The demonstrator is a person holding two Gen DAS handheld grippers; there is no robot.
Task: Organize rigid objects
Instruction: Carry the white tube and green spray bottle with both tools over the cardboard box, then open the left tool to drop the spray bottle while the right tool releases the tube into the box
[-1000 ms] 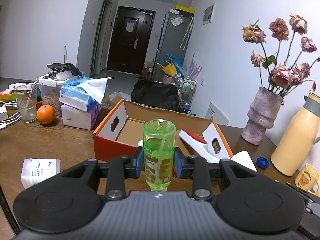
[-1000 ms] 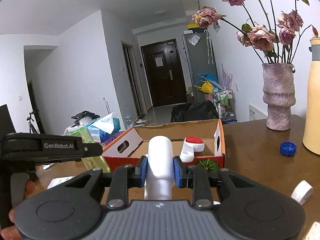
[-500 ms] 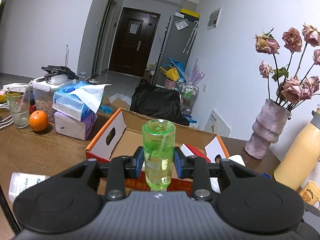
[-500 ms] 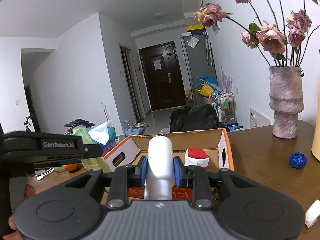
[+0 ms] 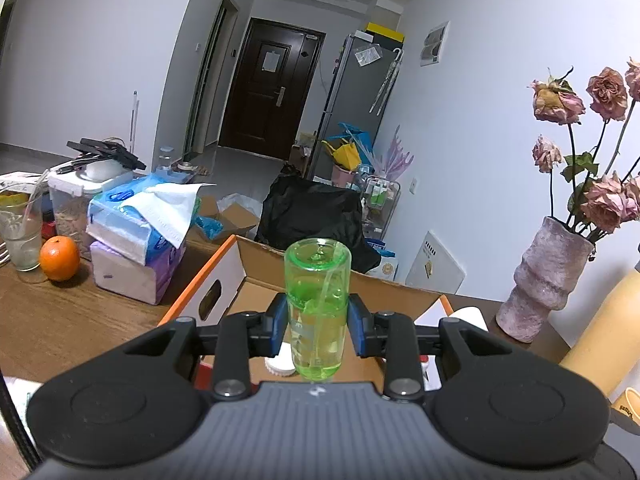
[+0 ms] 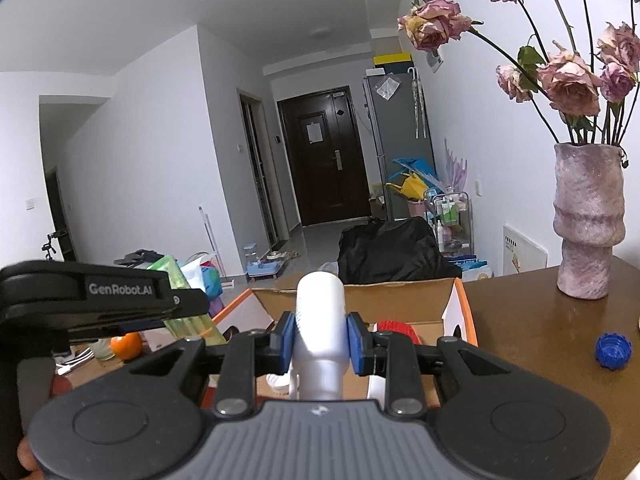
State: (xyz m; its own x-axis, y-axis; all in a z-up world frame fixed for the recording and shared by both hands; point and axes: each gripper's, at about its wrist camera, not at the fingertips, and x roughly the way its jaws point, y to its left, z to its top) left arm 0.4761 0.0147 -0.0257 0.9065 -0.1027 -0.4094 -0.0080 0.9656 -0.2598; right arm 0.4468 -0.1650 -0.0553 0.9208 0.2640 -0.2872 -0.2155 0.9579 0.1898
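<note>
Over the near wall of the box [image 5: 224, 280], both grippers are carrying their loads toward its open top. Left gripper [image 5: 318, 328] is holding a green bottle [image 5: 318, 300] upright, its jaws closed tight on the bottle's middle; right gripper [image 6: 320, 340] is pinching a white bottle [image 6: 320, 320] the same way, jaws fully clamped on it. From the left wrist view the box is sitting at twelve o'clock on the bench [image 5: 60, 312], with a white cap [image 5: 280, 366] already lying inside at about seven o'clock of the green bottle. From the right wrist view a red-topped item [image 6: 394, 328] is resting in the box at two o'clock of the white bottle. To do this step well, each bottle probably needs lowering into a bare patch of the box floor, clear of the cap and the red item, and the two grippers are best kept apart so they are not bumping while releasing low.
</note>
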